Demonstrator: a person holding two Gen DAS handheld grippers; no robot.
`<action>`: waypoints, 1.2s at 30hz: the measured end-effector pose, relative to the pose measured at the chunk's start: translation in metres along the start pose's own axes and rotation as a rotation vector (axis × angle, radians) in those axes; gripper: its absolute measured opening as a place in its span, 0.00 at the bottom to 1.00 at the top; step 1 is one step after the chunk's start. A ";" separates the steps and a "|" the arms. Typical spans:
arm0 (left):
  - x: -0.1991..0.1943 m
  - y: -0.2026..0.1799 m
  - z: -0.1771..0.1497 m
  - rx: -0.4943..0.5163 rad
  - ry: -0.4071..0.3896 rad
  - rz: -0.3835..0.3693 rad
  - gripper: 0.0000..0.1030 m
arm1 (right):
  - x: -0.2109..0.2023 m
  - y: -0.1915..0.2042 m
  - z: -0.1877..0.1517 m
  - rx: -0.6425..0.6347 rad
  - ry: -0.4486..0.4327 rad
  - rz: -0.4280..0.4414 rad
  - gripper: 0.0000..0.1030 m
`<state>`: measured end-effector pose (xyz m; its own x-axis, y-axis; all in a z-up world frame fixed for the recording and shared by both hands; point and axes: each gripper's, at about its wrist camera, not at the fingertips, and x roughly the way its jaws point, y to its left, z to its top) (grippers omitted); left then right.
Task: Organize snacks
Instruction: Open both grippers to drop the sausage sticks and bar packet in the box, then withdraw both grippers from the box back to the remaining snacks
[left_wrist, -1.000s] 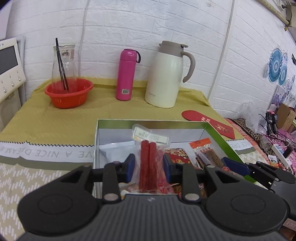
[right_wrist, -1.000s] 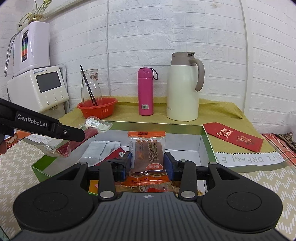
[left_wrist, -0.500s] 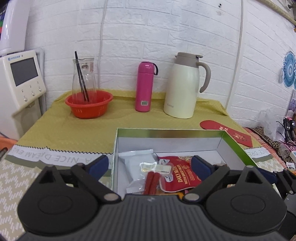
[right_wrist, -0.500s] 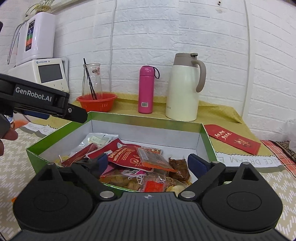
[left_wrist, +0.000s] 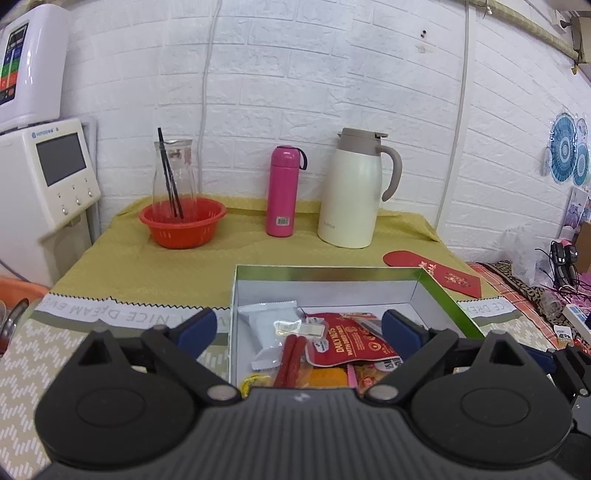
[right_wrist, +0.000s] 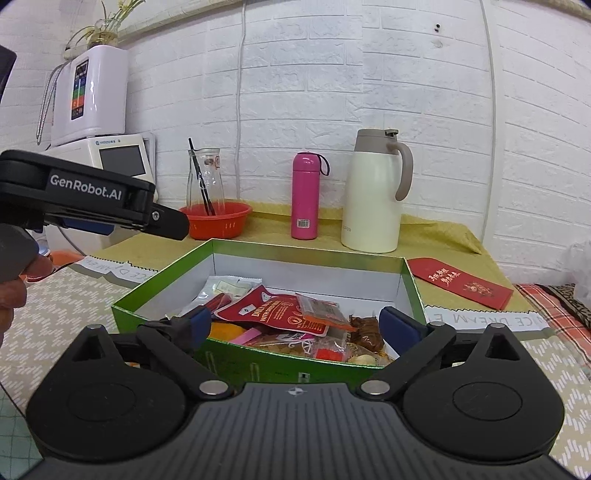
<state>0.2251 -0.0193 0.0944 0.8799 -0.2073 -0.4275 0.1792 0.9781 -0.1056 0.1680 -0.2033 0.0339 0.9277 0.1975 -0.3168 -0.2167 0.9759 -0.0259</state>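
A green box (left_wrist: 448, 295) with a white inside holds several snack packets; it also shows in the right wrist view (right_wrist: 147, 314). Inside lie a red sausage pack (left_wrist: 291, 354), a white packet (left_wrist: 269, 321), a red nuts pouch (left_wrist: 343, 341) and an orange-edged snack bar (right_wrist: 319, 312). My left gripper (left_wrist: 297, 326) is open and empty, held above the box's near left side. My right gripper (right_wrist: 295, 325) is open and empty, held above the box's near edge. The left gripper's body (right_wrist: 85, 199) shows at the left of the right wrist view.
At the back of the table stand an orange basket (left_wrist: 183, 223) with a glass carafe (left_wrist: 173, 173), a pink bottle (left_wrist: 282, 190) and a white thermos jug (left_wrist: 352, 188). A red envelope (left_wrist: 432, 271) lies right of the box. A white appliance (left_wrist: 48, 177) stands at the left.
Both grippers opened and let go: the sausage pack and the snack bar now lie in the box. Both grippers have pulled back and up from the box.
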 end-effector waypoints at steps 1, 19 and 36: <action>-0.006 -0.001 -0.001 -0.006 0.009 -0.001 0.92 | -0.008 0.002 0.000 -0.004 -0.002 0.001 1.00; -0.086 -0.024 -0.102 -0.026 0.108 -0.101 0.92 | -0.102 0.005 -0.073 0.066 0.143 0.021 1.00; -0.080 -0.025 -0.126 -0.005 0.212 -0.155 0.92 | -0.069 -0.025 -0.089 0.197 0.263 -0.089 1.00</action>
<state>0.0945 -0.0296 0.0184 0.7302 -0.3538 -0.5845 0.3020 0.9345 -0.1884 0.0820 -0.2496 -0.0283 0.8247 0.1050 -0.5557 -0.0517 0.9925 0.1107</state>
